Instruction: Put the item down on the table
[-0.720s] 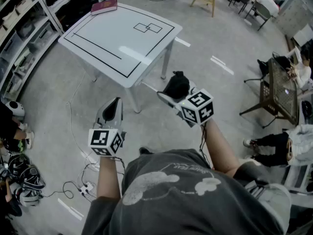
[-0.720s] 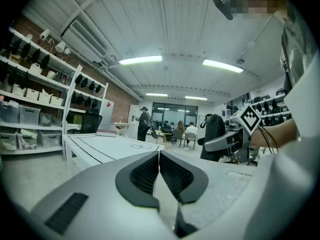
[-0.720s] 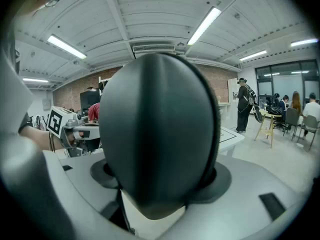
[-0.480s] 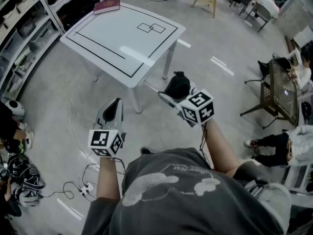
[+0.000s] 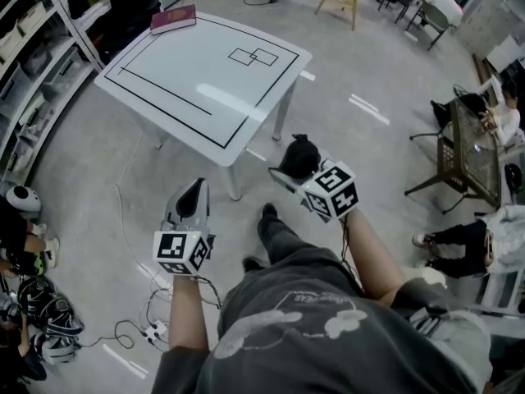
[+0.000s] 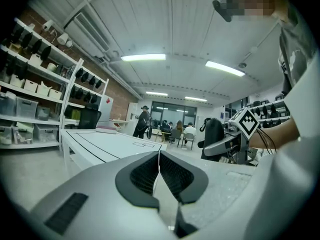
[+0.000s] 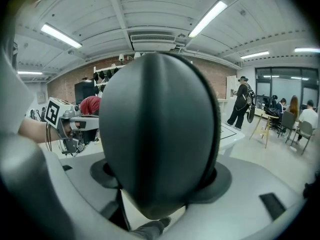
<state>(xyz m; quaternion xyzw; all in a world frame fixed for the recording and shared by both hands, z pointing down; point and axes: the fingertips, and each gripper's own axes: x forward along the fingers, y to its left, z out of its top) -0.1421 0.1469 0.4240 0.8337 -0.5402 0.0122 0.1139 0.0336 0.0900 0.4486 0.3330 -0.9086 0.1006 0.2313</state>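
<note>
Right gripper view: dark rounded item is clamped by right tool; if released early, the far-off counter would be missed.

shirt print perhaps lettering, nothing legible

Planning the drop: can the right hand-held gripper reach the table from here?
Probably not yet. The right hand-held gripper, shut on the black item, hangs over floor short of the table; nothing blocks the way. Step closer.
</note>
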